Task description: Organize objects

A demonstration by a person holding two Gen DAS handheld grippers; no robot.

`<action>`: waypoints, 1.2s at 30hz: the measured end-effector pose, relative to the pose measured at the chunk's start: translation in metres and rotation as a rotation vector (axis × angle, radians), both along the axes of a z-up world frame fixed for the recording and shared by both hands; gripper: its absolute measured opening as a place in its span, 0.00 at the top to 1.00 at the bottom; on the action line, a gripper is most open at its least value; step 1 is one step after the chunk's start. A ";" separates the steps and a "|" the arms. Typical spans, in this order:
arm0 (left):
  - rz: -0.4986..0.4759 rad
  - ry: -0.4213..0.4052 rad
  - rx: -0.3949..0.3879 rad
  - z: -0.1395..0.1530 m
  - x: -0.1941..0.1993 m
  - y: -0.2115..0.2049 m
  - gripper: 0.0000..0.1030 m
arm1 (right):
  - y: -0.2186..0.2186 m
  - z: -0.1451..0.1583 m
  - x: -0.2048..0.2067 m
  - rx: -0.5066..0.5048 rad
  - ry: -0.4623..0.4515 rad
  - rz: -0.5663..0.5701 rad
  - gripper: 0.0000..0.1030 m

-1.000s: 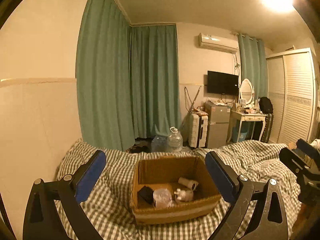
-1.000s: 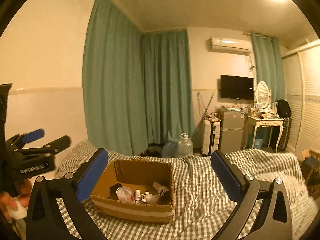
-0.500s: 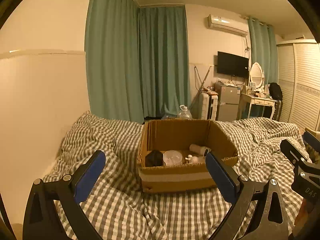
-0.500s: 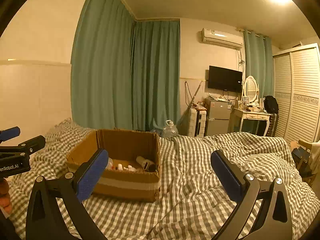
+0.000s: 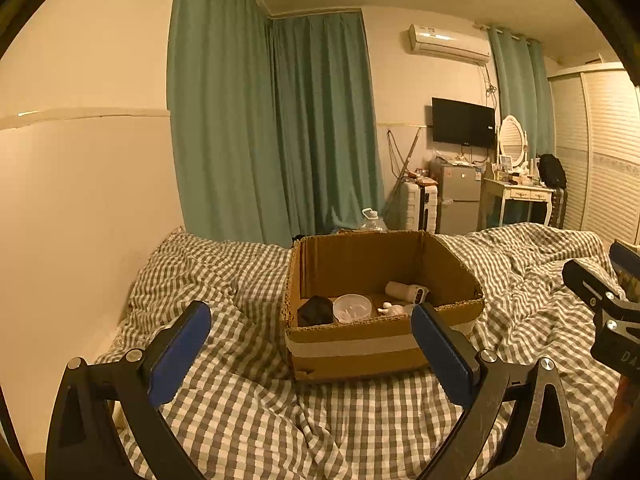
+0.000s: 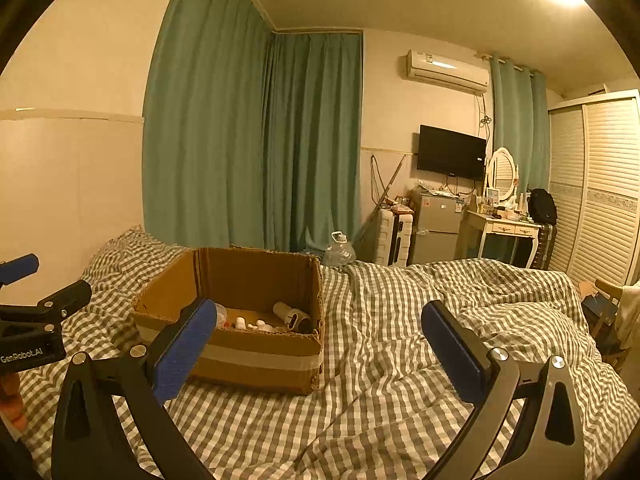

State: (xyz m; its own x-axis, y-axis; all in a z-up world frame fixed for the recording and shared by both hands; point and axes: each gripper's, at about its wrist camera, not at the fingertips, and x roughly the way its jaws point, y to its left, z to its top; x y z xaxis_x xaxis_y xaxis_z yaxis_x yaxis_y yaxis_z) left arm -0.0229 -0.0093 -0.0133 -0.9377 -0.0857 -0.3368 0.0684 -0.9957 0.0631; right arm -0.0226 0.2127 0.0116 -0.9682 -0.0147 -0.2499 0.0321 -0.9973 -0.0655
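An open cardboard box [image 5: 360, 344] sits on the checked bedspread, also in the right wrist view [image 6: 248, 356]. Inside lie a black bundle [image 5: 315, 310], a clear round lidded cup [image 5: 352, 308], a white tube-shaped device [image 5: 406, 291] and small white pieces [image 5: 390, 309]. My left gripper [image 5: 310, 344] is open and empty, just before the box's near wall. My right gripper [image 6: 318, 340] is open and empty, to the right of the box over the bed. Each gripper shows at the edge of the other's view.
The checked bedspread [image 6: 420, 340] is rumpled to the right. A cream wall runs along the left [image 5: 80, 220]. Beyond the bed stand green curtains [image 5: 280, 140], a water jug [image 6: 339, 250], a suitcase, a small fridge [image 6: 438, 236] and a dressing table [image 6: 504, 232].
Both views have dropped and moved in toward the box, which now looks larger and nearer. Both grippers stay open and empty.
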 end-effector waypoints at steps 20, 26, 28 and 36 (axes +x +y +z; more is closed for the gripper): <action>-0.010 -0.048 0.007 0.001 -0.002 -0.001 0.00 | -0.004 -0.008 -0.004 0.024 -0.021 -0.013 0.00; -0.005 -0.041 0.008 0.001 -0.001 -0.003 0.00 | -0.005 -0.009 -0.004 0.026 -0.022 -0.010 0.00; -0.005 -0.041 0.013 0.001 -0.001 -0.004 0.00 | -0.005 -0.009 -0.004 0.028 -0.023 -0.011 0.00; -0.019 -0.042 0.012 0.000 0.000 -0.002 0.00 | -0.007 -0.012 -0.005 0.030 -0.033 -0.011 0.00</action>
